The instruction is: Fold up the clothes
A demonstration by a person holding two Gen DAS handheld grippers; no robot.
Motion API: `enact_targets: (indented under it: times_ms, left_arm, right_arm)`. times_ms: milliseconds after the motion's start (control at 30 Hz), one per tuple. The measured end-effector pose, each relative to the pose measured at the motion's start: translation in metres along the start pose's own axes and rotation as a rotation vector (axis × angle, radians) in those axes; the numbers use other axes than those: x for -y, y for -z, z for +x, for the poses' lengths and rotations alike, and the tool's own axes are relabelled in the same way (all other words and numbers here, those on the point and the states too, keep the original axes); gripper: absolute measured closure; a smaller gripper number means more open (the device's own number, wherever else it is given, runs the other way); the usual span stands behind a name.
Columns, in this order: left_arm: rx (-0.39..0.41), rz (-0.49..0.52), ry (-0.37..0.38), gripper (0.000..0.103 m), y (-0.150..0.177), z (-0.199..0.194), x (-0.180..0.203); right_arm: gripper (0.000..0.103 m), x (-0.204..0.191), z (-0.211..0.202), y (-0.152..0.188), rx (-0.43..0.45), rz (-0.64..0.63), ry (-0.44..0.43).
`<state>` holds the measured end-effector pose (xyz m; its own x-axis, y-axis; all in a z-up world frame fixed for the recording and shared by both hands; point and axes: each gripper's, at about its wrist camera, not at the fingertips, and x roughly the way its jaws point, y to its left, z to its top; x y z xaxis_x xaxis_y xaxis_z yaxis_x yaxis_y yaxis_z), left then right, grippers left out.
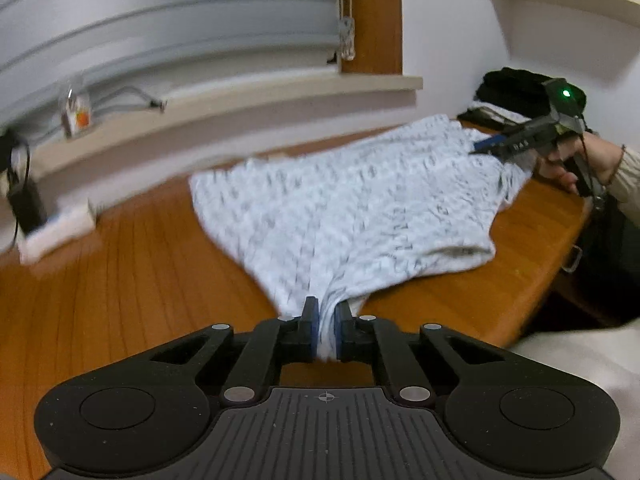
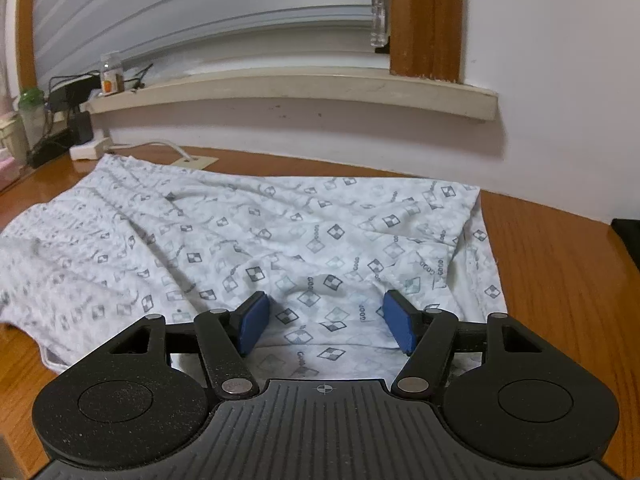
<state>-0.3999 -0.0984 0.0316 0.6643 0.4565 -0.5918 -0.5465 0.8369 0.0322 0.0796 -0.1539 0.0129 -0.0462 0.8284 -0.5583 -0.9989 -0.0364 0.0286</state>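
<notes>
A pale patterned garment (image 1: 352,200) lies spread on the wooden table (image 1: 120,280). The left gripper (image 1: 326,334) is clamped on a bunched corner of it, the cloth squeezed between the blue pads and fanning away toward twelve o'clock. The right gripper (image 2: 326,322) hangs over the garment's near edge with its jaws wide apart; the cloth lies flat beneath them and nothing is pinched.

The left wrist view, blurred, alone shows the other gripper from outside, at two o'clock, held in a hand (image 1: 576,160) over the far corner of the cloth, with a dark pile (image 1: 512,88) behind it. The right wrist view alone shows the print sharply: small checkered diamonds, and a white cable (image 2: 160,146) at eleven o'clock.
</notes>
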Motion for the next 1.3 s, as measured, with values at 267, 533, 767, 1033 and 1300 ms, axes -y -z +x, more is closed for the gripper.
enact_targets:
  times_ms: [267,533,767,1033,1300]
  left_arm:
    - [0.062,-0.042,-0.081,0.043,-0.005,-0.016,-0.015]
    - [0.147,0.035,-0.010,0.024,-0.068,0.030,-0.001]
    - [0.231,0.099,0.097,0.012,-0.143,0.113,0.015]
    - [0.080,0.051,0.158,0.012,-0.142,0.196,0.006]
    - [0.053,0.046,0.153,0.006,-0.135,0.204,0.006]
  right_arm:
    - [0.039,0.003,0.000,0.000,0.002,-0.002,-0.002]
    - [0.052,0.026,-0.041,0.011,0.070,0.115,-0.008]
    - [0.054,0.036,-0.055,0.022,0.030,0.125,0.068]
    - [0.096,0.039,-0.065,0.031,-0.042,0.087,0.038]
    - [0.094,0.036,-0.112,0.038,-0.104,0.040,0.034]
